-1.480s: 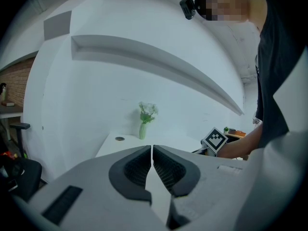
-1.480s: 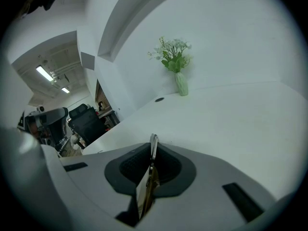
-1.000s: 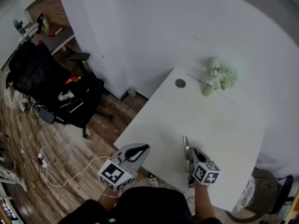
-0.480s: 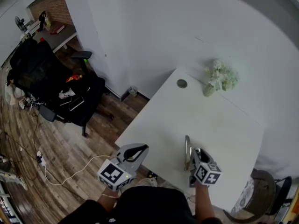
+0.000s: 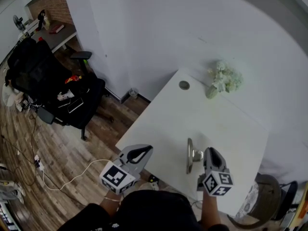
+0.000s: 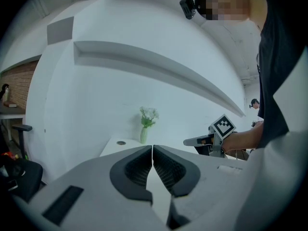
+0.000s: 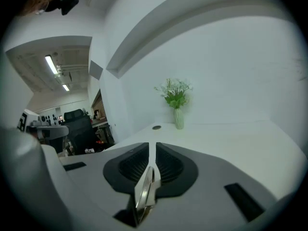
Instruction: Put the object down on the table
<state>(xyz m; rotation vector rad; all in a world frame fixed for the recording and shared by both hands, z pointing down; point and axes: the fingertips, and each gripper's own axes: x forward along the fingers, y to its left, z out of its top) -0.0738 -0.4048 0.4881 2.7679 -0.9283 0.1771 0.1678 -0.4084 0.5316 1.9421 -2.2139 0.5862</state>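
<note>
A thin shiny metal object [image 5: 189,155] lies lengthwise just above the near part of the white table [image 5: 226,129], close to the left of my right gripper [image 5: 210,152]. In the right gripper view the metal strip [image 7: 144,186] sits in the narrow gap of the right gripper [image 7: 155,148], whose jaws are closing on it. My left gripper [image 5: 142,152] hangs off the table's left edge over the floor. In its own view the left gripper [image 6: 152,150] is shut with nothing in it.
A small vase of pale flowers [image 5: 222,80] stands at the table's far corner by the wall, with a round cable hole [image 5: 184,85] to its left. A black office chair [image 5: 53,88] and a white cable [image 5: 72,177] are on the wooden floor at left.
My right gripper has drawn back toward me and slightly right. The metal object now shows further to its left. The left gripper has hardly moved.
</note>
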